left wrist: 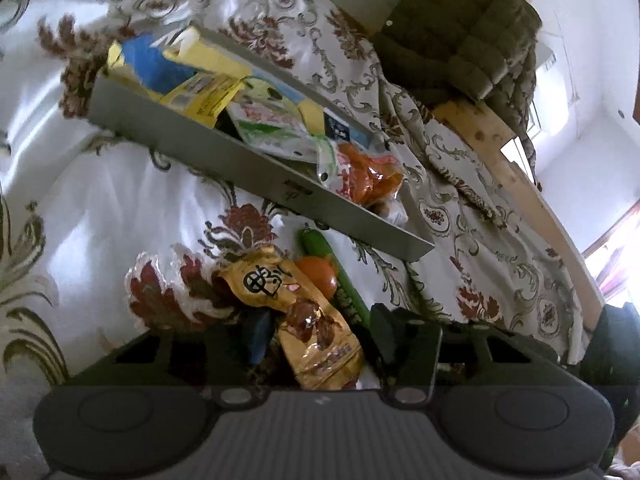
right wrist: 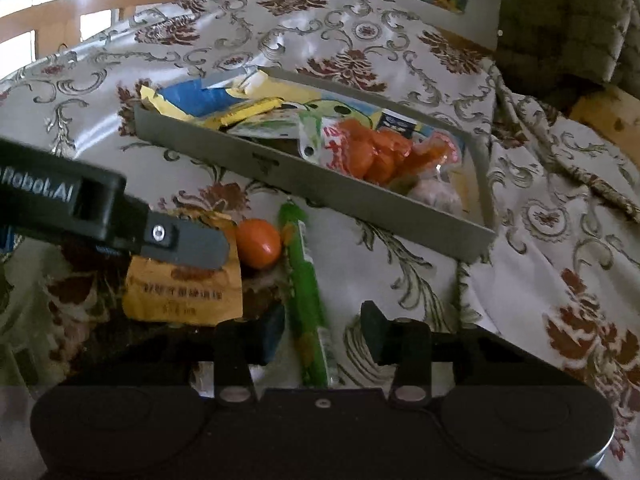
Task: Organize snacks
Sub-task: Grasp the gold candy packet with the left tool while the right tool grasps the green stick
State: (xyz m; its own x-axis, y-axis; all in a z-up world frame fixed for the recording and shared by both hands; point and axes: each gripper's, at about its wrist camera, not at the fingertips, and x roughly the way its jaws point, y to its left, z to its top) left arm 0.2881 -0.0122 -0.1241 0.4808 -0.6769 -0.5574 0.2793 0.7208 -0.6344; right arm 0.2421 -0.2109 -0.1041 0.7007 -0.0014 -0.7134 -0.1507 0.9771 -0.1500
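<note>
1. My left gripper has its jaws around the gold pouch, which lies on the cloth-covered surface just short of the grey tray. Whether they are pressing on the pouch I cannot tell.
2. My right gripper has its jaws apart, holding nothing, with the green stick lying between them.
3. The pouch looks light, crinkly and slick. I would take it across the middle, since foil may slide or crumple under a corner grip.
4. The stick seems thin and soft-wrapped. A mid-length pinch should keep it from drooping.
5. The orange ball sits touching the stick's upper end and right beside the pouch. Being round and smooth, it could roll if I nudge it.
6. The tray already holds a blue-and-yellow bag, a green-white packet and an orange bag, so free room appears scarce.
7. The tray's near wall stands between the loose snacks and the inside, so anything carried must rise over it.
8. A quilted cushion lies beyond the tray, well apart.
</note>
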